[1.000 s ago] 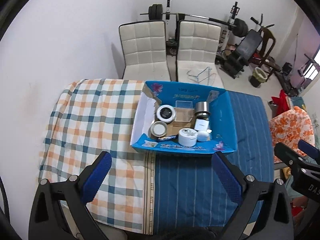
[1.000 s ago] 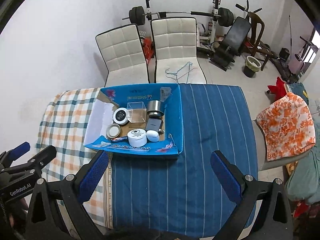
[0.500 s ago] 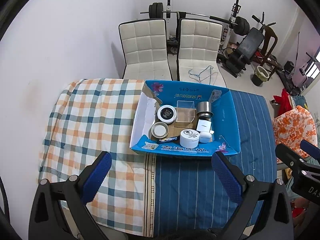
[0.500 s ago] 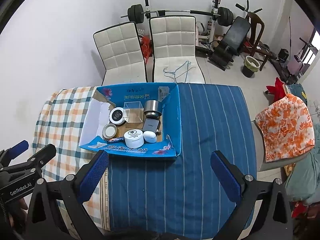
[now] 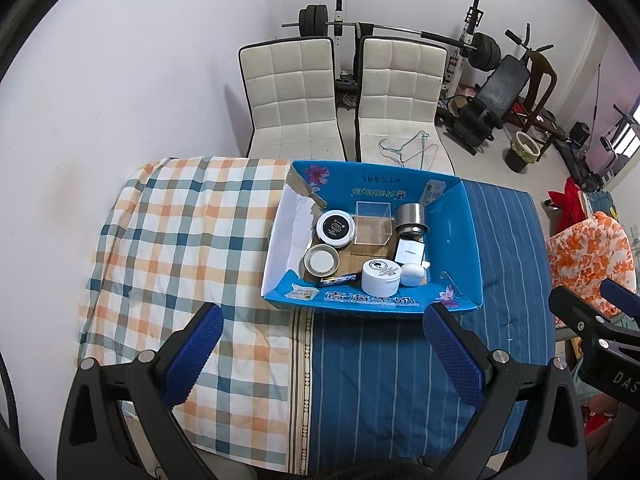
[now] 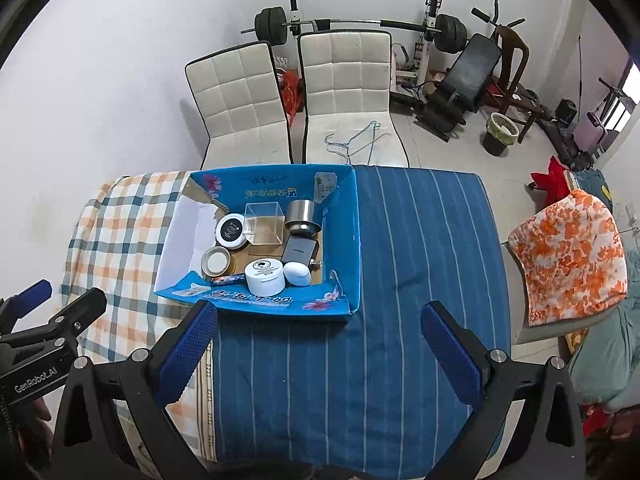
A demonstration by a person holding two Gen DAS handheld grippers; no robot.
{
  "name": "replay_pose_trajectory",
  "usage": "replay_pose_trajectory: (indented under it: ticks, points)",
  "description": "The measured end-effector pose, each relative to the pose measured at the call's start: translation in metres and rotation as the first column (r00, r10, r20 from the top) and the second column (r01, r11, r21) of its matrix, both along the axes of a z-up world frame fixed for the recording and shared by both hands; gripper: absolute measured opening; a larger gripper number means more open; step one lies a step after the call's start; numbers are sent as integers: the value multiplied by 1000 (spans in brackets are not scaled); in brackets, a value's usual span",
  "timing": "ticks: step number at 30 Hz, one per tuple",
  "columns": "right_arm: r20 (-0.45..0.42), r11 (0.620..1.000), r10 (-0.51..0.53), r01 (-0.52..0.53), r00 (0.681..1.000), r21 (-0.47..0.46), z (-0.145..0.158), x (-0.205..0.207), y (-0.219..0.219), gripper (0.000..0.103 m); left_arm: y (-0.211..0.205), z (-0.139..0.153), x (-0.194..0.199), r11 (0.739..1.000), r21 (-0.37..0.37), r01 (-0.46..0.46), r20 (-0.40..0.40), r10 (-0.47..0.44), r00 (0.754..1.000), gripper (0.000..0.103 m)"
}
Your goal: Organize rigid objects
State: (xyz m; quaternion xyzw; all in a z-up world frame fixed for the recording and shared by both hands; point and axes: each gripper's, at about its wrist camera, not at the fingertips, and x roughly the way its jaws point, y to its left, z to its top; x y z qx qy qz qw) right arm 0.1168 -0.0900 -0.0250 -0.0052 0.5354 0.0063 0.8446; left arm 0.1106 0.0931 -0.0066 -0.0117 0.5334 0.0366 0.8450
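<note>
A blue cardboard box (image 5: 468, 240) (image 6: 344, 240) stands on the table. In it lie a white jar (image 5: 381, 277) (image 6: 265, 277), a black-lidded tin (image 5: 335, 229) (image 6: 231, 231), a metal lid (image 5: 321, 261), a clear plastic cube (image 5: 372, 224) (image 6: 262, 223), a steel cup (image 5: 411, 219) (image 6: 302, 216), a dark flat case (image 6: 299, 251), a white earbud case (image 5: 413, 274) (image 6: 297, 274) and a small dark tube (image 5: 339, 279). My left gripper (image 5: 322, 350) is open and empty, in front of the box. My right gripper (image 6: 318, 348) is open and empty, in front of the box's right corner.
The table carries a checked cloth (image 5: 188, 240) on the left and a blue striped cloth (image 6: 420, 260) on the right. Two white chairs (image 5: 292, 96) (image 5: 400, 92) stand behind it, with hangers on one. An orange-flowered chair (image 6: 568, 248) is at the right. Gym gear lines the wall.
Both grippers have drawn back and risen a little, so the box sits slightly farther off in both views. Both stay open. Nothing in the box has moved.
</note>
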Motion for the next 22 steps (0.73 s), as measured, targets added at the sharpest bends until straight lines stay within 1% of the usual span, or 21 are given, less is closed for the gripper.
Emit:
replay_pose_trajectory:
  ticks: [22]
  points:
    - [2, 1000, 6, -6, 1000, 1, -2, -4, -3, 103, 6, -3, -1, 1000, 1, -7, 8, 7, 1000, 103]
